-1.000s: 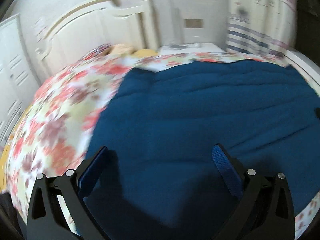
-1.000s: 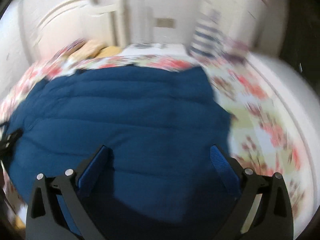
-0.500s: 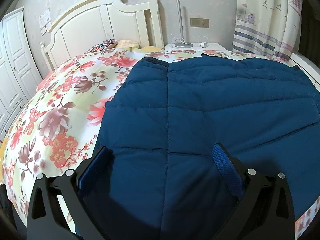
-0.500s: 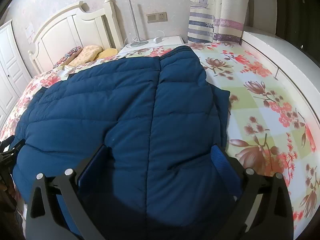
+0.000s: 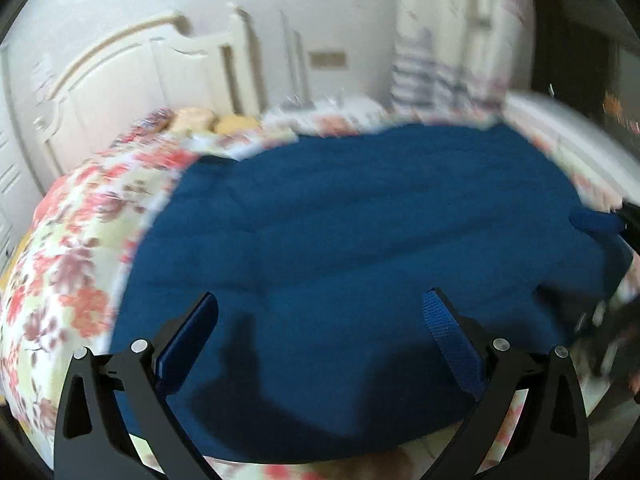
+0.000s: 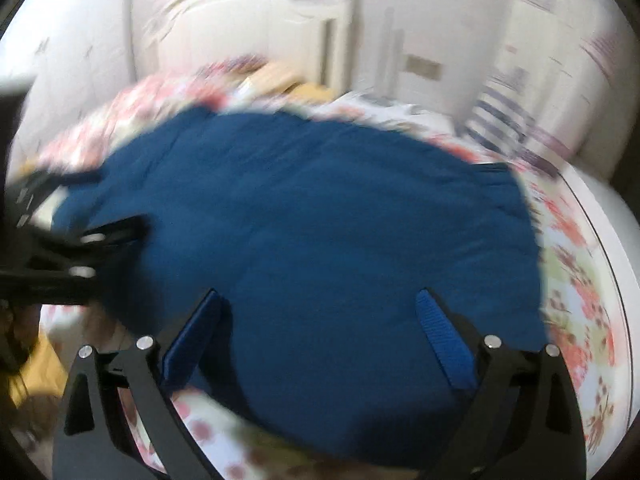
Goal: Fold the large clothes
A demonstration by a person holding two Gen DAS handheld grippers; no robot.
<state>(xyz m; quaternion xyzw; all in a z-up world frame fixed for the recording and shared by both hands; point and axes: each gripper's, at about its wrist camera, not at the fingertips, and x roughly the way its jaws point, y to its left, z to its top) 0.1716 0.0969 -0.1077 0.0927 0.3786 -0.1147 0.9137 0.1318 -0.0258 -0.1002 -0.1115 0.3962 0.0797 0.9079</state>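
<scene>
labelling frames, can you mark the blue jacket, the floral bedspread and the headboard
blue jacket [image 5: 360,232]: left wrist view, middle of the quilted surface
floral bedspread [image 5: 72,256]: left wrist view, bare patch left of the jacket
headboard [image 5: 132,80]: left wrist view, cream panel

We see a matt, quilted blue cloth jacket [image 5: 360,220] on floral printed cloth bedding [image 5: 72,264]. Each hand-held gripper [image 5: 320,320] shows matt black plastic arms and ribbed blue pads [image 5: 444,328].

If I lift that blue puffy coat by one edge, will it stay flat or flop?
The blue coat would probably flop and drape; it lies limp across the floral bedspread. Its rounded, puffed edges suggest padding, so likely light for its bulk. Thick edges may need widely opened fingers.
</scene>
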